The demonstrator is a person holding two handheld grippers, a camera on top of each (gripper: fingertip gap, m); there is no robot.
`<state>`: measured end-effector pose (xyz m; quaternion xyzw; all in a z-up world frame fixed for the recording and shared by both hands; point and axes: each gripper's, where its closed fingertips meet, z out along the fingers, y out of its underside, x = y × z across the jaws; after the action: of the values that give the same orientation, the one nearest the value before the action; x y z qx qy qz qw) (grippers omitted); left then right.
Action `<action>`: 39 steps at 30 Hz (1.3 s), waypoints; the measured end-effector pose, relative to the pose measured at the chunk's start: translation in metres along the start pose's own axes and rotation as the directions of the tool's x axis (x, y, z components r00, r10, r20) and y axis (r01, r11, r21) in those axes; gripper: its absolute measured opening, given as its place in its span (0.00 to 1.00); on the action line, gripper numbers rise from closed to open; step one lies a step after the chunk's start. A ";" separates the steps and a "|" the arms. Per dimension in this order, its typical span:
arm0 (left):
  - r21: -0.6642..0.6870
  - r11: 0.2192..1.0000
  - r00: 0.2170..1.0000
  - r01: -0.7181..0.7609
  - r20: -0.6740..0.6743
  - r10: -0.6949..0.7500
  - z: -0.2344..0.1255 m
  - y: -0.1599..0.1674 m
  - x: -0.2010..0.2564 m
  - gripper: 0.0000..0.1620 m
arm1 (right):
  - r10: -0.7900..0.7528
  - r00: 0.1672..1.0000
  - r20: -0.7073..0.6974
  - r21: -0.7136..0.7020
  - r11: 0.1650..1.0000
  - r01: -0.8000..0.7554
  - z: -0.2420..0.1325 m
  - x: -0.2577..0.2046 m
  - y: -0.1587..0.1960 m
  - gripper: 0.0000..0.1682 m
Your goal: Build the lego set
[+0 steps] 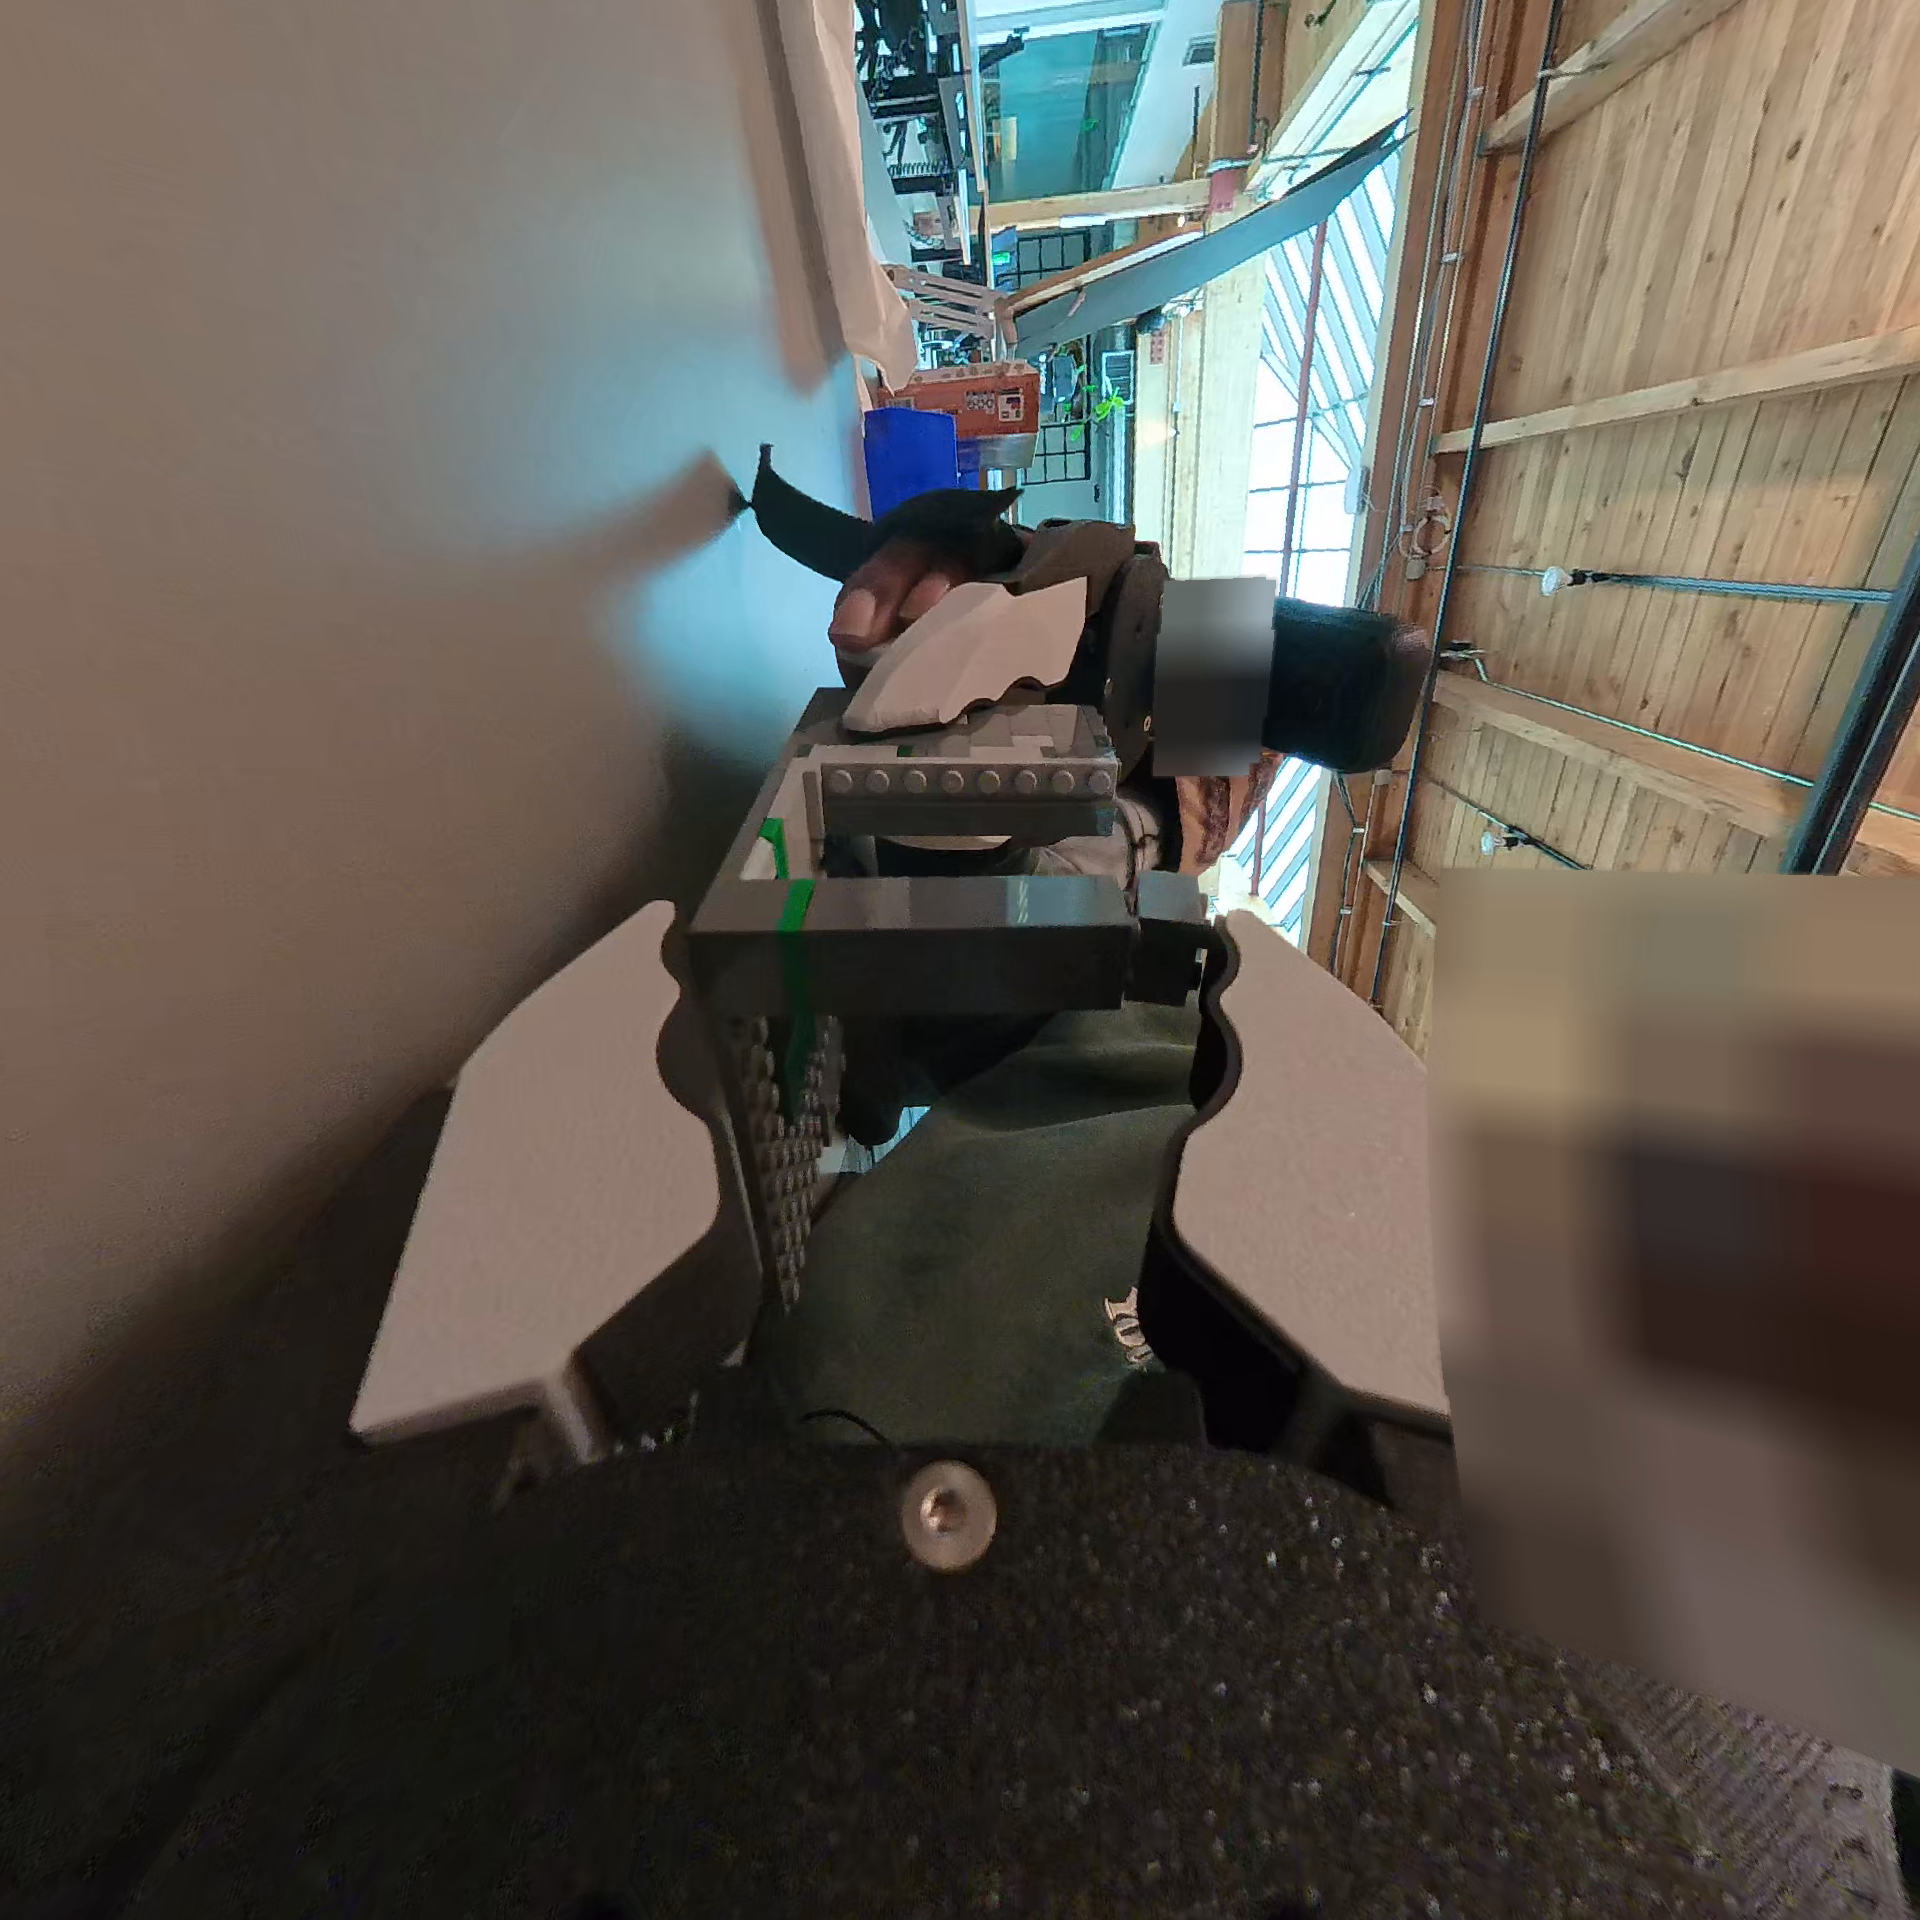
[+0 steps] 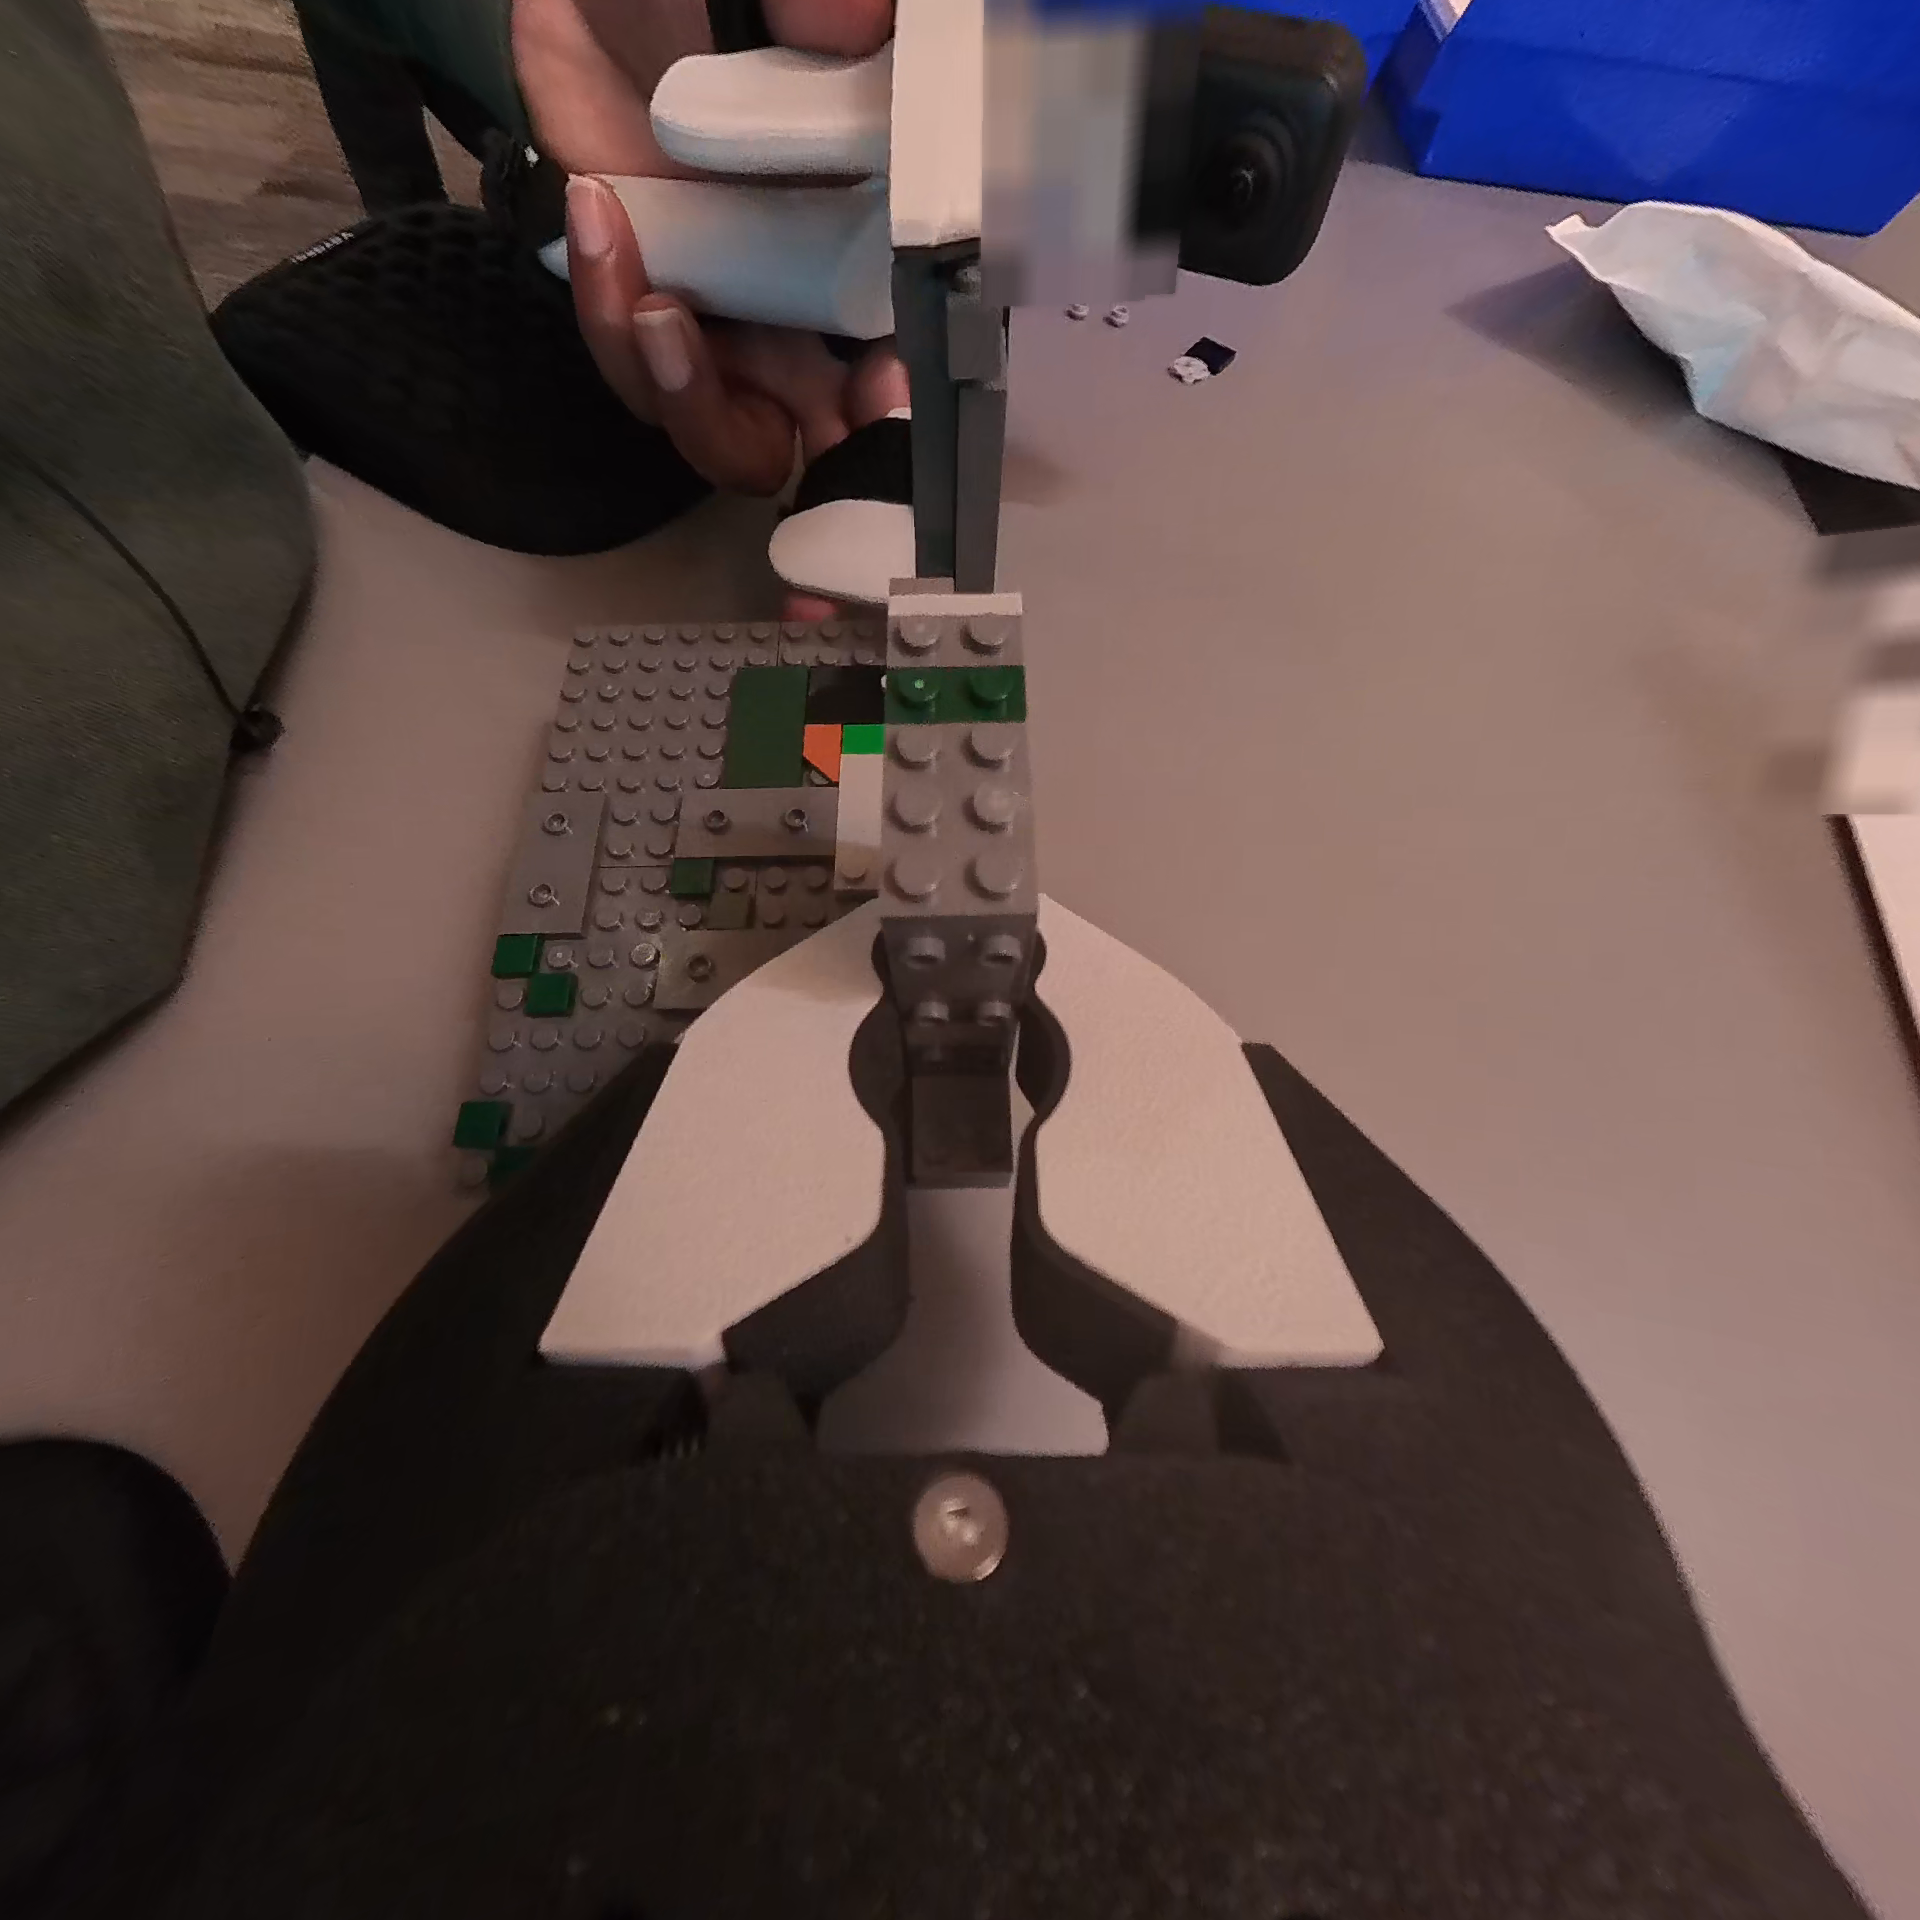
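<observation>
The lego build is a grey studded baseplate (image 2: pixel 634 748) with green, orange and white tiles, lying on the grey table (image 2: pixel 1403 779). A light grey studded wall (image 2: pixel 956 810) with a green layer stands along its right edge. My right gripper (image 2: pixel 958 935) is shut on the near end of this wall. At the far end stands a dark grey wall (image 2: pixel 956 468). In the left wrist view my left gripper (image 1: pixel 945 956) is shut across this dark grey wall (image 1: pixel 935 935), which has a green stripe. The right gripper's white finger (image 1: pixel 966 655) and a hand show behind.
A blue bin (image 2: pixel 1662 94) and a crumpled white bag (image 2: pixel 1745 332) lie at the far right of the table. A few tiny loose pieces (image 2: pixel 1200 358) lie near them. A black mesh object (image 2: pixel 416 374) and grey-green fabric (image 2: pixel 104 520) are at the left.
</observation>
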<state>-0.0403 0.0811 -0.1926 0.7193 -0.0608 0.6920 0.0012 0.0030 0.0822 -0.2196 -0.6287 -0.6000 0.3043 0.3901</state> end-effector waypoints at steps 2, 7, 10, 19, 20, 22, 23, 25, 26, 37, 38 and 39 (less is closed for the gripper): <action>0.003 1.000 1.000 -0.003 0.010 0.003 -0.001 -0.001 -0.002 0.56 | 0.007 1.000 0.006 -0.005 1.000 -0.007 -0.001 0.000 0.001 0.10; 0.011 1.000 1.000 0.002 0.014 -0.003 -0.003 -0.002 -0.003 0.55 | 0.017 1.000 0.012 -0.011 1.000 -0.017 -0.002 -0.001 0.003 0.10; 0.010 1.000 1.000 0.006 0.017 -0.006 -0.002 -0.002 -0.005 0.54 | 0.028 0.999 0.018 -0.008 1.000 -0.028 -0.002 -0.002 0.003 0.10; 0.005 0.958 0.943 -0.286 0.181 0.281 -0.017 -0.012 -0.011 0.48 | 0.080 0.997 0.021 -0.026 0.996 -0.080 -0.003 0.001 0.014 0.10; -0.018 0.920 0.893 -0.391 0.236 0.384 -0.020 -0.013 -0.013 0.46 | 0.093 0.995 0.020 -0.026 0.995 -0.093 -0.004 0.002 0.016 0.10; -0.102 0.796 0.731 -0.596 0.340 0.591 -0.026 -0.014 -0.014 0.40 | 0.114 0.993 0.012 -0.028 0.993 -0.114 -0.006 0.004 0.021 0.10; -0.150 0.708 0.623 -0.690 0.376 0.686 -0.028 -0.014 -0.013 0.35 | 0.124 0.992 0.011 -0.029 0.992 -0.123 -0.008 0.005 0.023 0.10; -0.273 0.501 0.377 -0.822 0.398 0.836 -0.027 -0.010 -0.008 0.28 | 0.144 0.989 0.010 -0.034 0.989 -0.144 -0.010 0.006 0.026 0.10; -0.327 0.409 0.279 -0.852 0.377 0.883 -0.023 -0.004 -0.005 0.25 | 0.153 0.988 0.011 -0.038 0.988 -0.153 -0.011 0.007 0.028 0.10; -0.646 -0.083 -0.060 -0.758 -0.058 0.997 0.026 0.051 -0.030 0.21 | 0.188 0.981 0.052 -0.084 0.980 -0.183 -0.008 0.002 0.035 0.10; -0.670 -0.120 -0.080 -0.733 -0.090 0.993 0.027 0.051 -0.035 0.21 | 0.185 0.981 0.057 -0.088 0.980 -0.180 -0.007 0.001 0.035 0.10; -0.686 -0.151 -0.093 -0.712 -0.121 0.988 0.029 0.050 -0.038 0.20 | 0.183 0.981 0.062 -0.092 0.980 -0.177 -0.006 0.000 0.035 0.10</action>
<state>-0.0177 0.0320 -0.2356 0.5577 -0.7427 0.2328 -0.2885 0.0261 0.0822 -0.2468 -0.6855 -0.5665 0.3340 0.3125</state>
